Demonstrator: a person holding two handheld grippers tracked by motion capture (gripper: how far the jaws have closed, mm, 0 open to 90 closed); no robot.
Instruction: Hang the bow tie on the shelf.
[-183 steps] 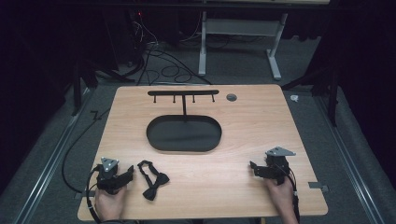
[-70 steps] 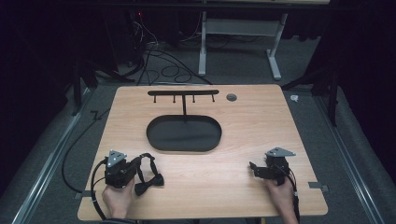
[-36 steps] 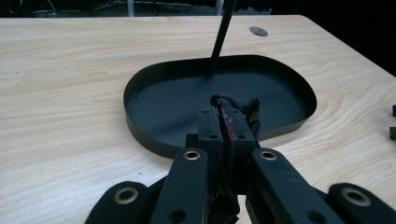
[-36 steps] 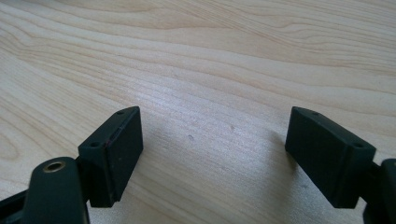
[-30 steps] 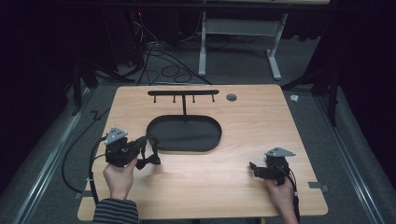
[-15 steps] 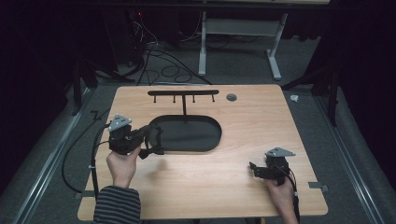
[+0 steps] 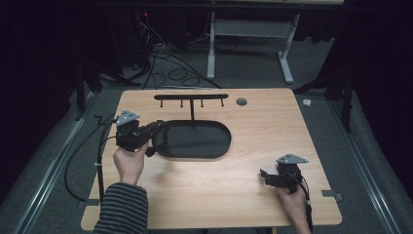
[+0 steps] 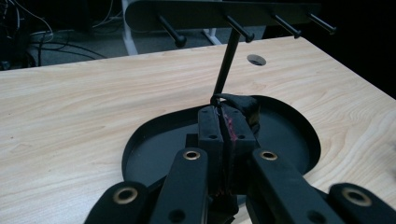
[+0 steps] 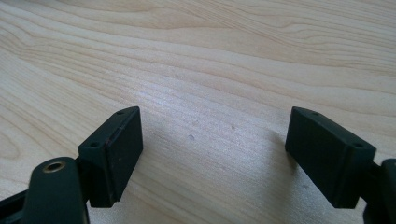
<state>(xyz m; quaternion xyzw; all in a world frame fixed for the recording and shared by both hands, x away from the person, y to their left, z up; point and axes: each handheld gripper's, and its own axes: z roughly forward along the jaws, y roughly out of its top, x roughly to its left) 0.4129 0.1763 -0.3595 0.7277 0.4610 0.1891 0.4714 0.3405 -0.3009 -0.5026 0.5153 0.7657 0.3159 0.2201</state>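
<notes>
My left gripper [image 7: 157, 130] is shut on a thin black strap-like item [image 7: 151, 149] and holds it above the left end of a black oval base [image 7: 204, 146]. In the left gripper view the jaws [image 8: 223, 114] are pressed together on the item [image 8: 243, 103], and a loop of it sticks out past the tips. From the base [image 8: 289, 140] rises a thin post [image 8: 229, 65] that carries a bar with several pegs [image 8: 219, 11]. My right gripper [image 7: 266, 176] rests low at the table's front right. It stands open [image 9: 212, 140] over bare wood.
The wooden table [image 7: 272, 122] has a round cable hole [image 7: 241, 101] at the back, right of the peg bar [image 7: 191, 97]. Cables trail off the table's left edge [image 7: 100, 161]. A desk frame and wires stand on the floor behind.
My left gripper has lifted the black item and carried it away from the front edge to the left end of the oval base. The right gripper has stayed where it was.
</notes>
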